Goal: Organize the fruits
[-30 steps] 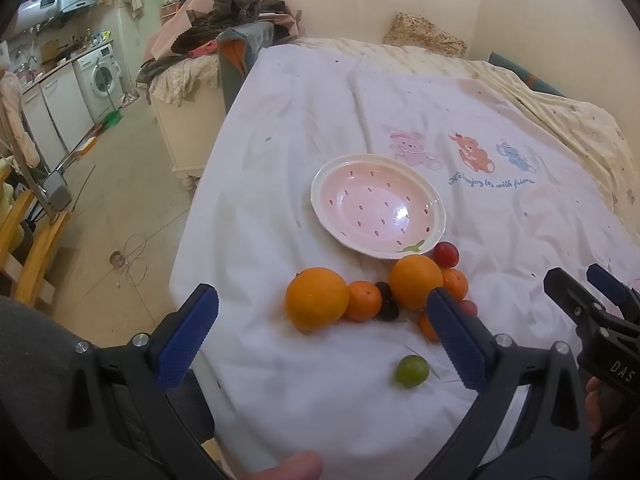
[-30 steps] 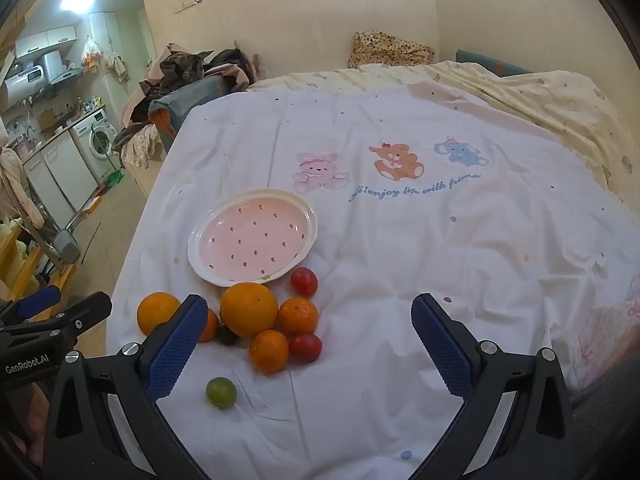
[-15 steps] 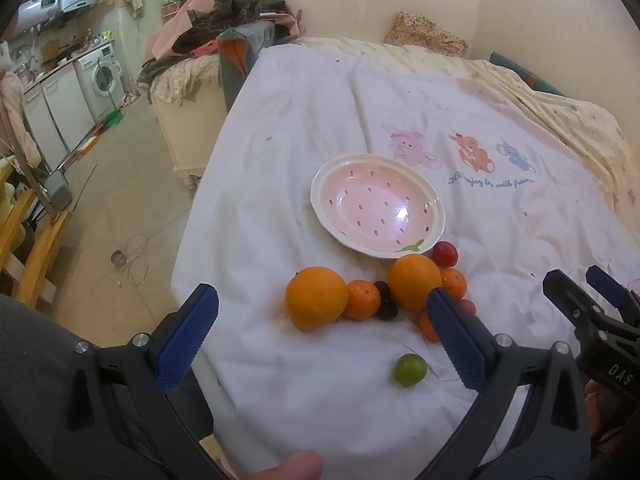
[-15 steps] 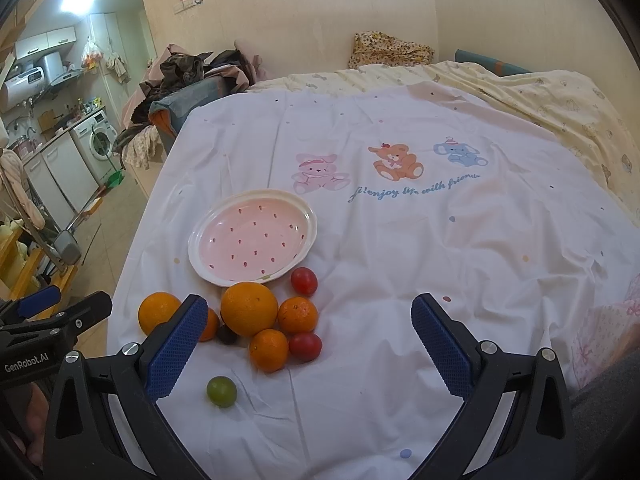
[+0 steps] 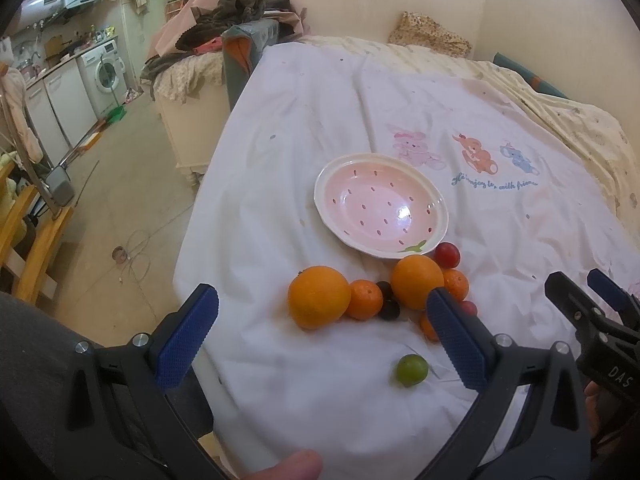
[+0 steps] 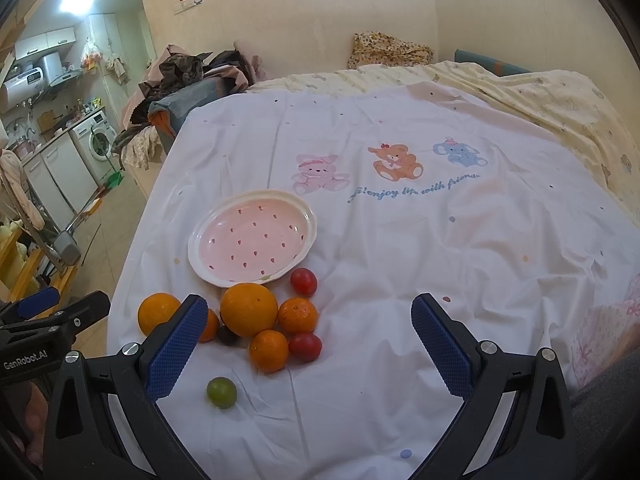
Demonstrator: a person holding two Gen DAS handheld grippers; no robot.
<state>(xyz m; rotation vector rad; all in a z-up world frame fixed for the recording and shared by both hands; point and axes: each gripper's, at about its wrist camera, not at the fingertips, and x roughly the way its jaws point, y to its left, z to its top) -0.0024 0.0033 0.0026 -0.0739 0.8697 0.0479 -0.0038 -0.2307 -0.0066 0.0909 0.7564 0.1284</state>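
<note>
Both the left gripper (image 5: 322, 328) and the right gripper (image 6: 304, 340) hung spread wide and held nothing. The pink plate (image 6: 208, 258) sat bare on the white sheet (image 6: 400, 264). At its 6 o'clock rim the oranges (image 6: 249, 309) and tomatoes (image 6: 303, 281) clustered, touching, with a green fruit (image 6: 221, 391) alone nearer the grippers.

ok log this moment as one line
left gripper: open, empty | right gripper: open, empty | pink strawberry-print plate: empty | oranges, red tomatoes, small green fruit: on white sheet, none plated
</note>
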